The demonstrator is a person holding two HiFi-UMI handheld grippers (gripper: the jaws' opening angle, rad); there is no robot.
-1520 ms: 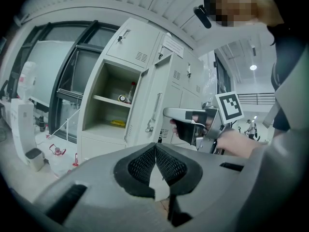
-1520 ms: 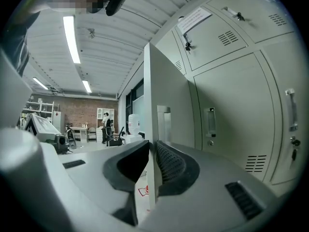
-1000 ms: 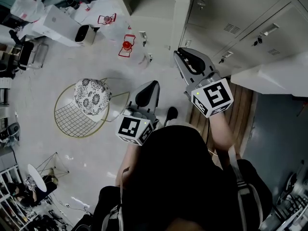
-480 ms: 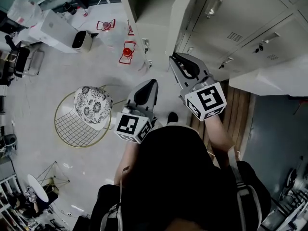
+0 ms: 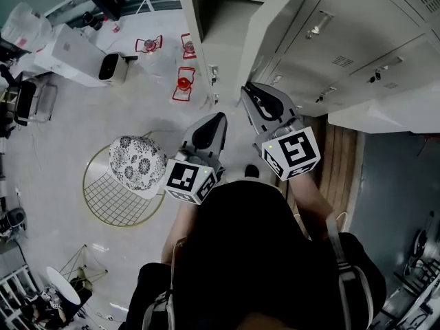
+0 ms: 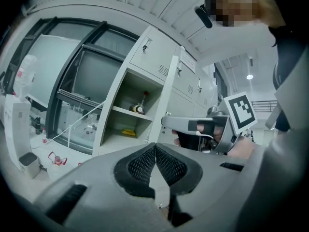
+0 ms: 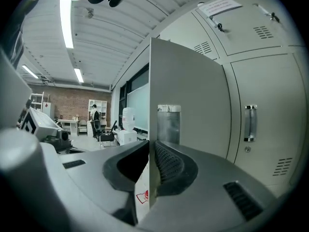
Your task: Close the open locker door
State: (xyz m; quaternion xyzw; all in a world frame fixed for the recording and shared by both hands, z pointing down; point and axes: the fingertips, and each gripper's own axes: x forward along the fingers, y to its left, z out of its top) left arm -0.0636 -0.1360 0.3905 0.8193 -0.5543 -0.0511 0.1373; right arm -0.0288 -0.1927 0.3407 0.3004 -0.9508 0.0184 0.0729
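The locker door [image 5: 280, 20] is seen standing swung out from the bank of grey lockers [image 5: 357, 26], with the open compartment [image 5: 220, 26] exposed to its left in the head view. The right hand-held gripper [image 5: 249, 91] is held at the door's free edge. In the right gripper view the door [image 7: 188, 81] is shown edge-on between the jaws of that hand-held gripper [image 7: 150, 148], one jaw lying on each face of the panel and closed against it. A closed neighbouring locker with a metal handle [image 7: 248, 123] is seen just to the right. The left hand-held gripper [image 5: 218, 119] is held lower and to the left, apart from the door. In its own view the jaws [image 6: 155, 149] are pressed together with nothing between them. Beyond them a shelf [image 6: 128, 112] with a bottle [image 6: 137, 109] is shown inside the compartment. A wire chair [image 5: 127, 184] with a patterned cushion is seen on the floor [image 5: 82, 115] to the left.
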